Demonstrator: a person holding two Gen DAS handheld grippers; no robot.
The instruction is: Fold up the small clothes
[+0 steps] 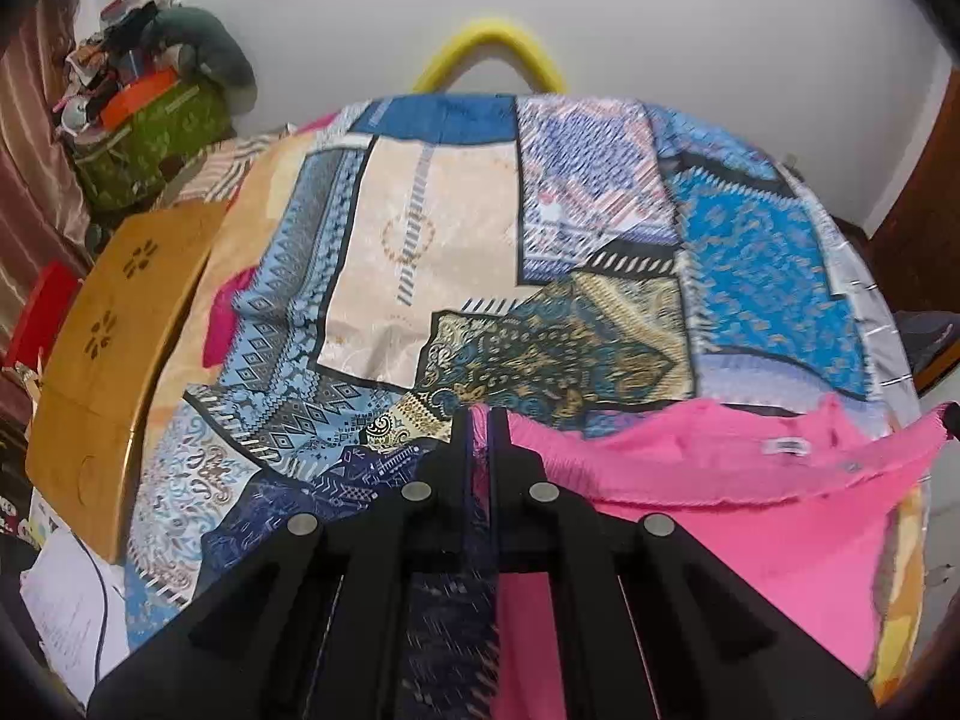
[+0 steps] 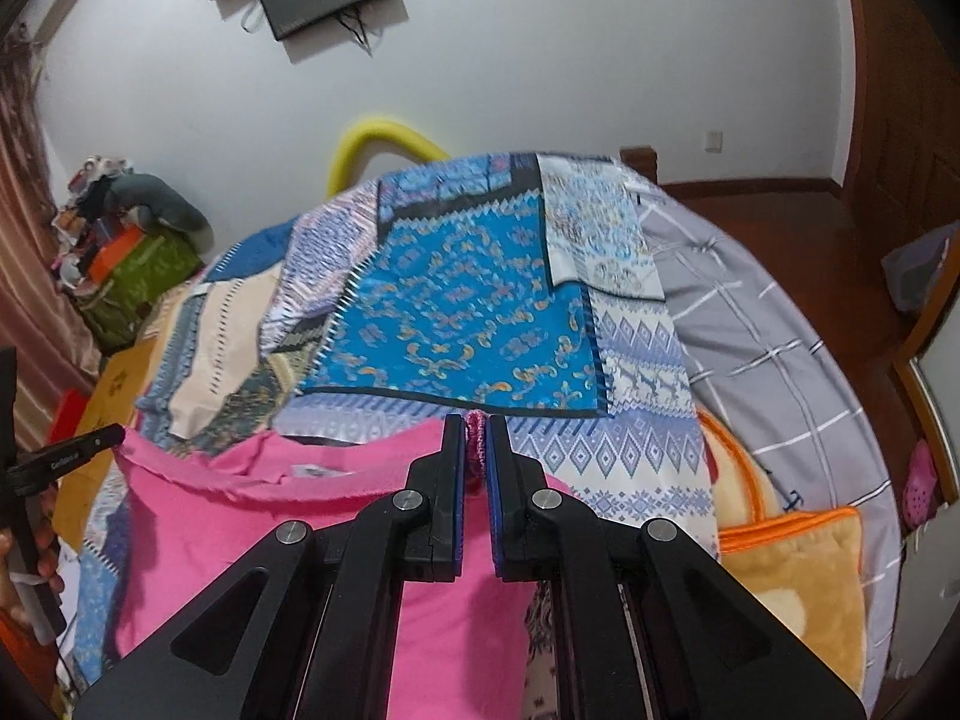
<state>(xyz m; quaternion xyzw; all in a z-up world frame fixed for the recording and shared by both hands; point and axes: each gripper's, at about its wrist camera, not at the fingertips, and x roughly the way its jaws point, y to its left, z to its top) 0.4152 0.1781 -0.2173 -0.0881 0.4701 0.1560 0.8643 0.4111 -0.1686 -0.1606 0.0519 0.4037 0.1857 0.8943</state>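
A small pink garment (image 1: 750, 510) with a white neck label hangs stretched between my two grippers above the patchwork bedspread (image 1: 432, 228). My left gripper (image 1: 480, 420) is shut on one upper corner of it. My right gripper (image 2: 477, 426) is shut on the other upper corner, where a pinch of pink fabric shows between the fingers. The garment (image 2: 288, 528) droops in the middle and hangs down toward the bed. The right gripper's tip also shows at the right edge of the left wrist view (image 1: 951, 420), and the left gripper appears at the left edge of the right wrist view (image 2: 72, 450).
A wooden board (image 1: 114, 360) lies along the bed's left side, with a green box (image 1: 150, 138) of clutter behind it. A yellow foam tube (image 1: 492, 48) stands at the far end. A grey checked sheet (image 2: 780, 330) and an orange-trimmed blanket (image 2: 792, 570) lie to the right.
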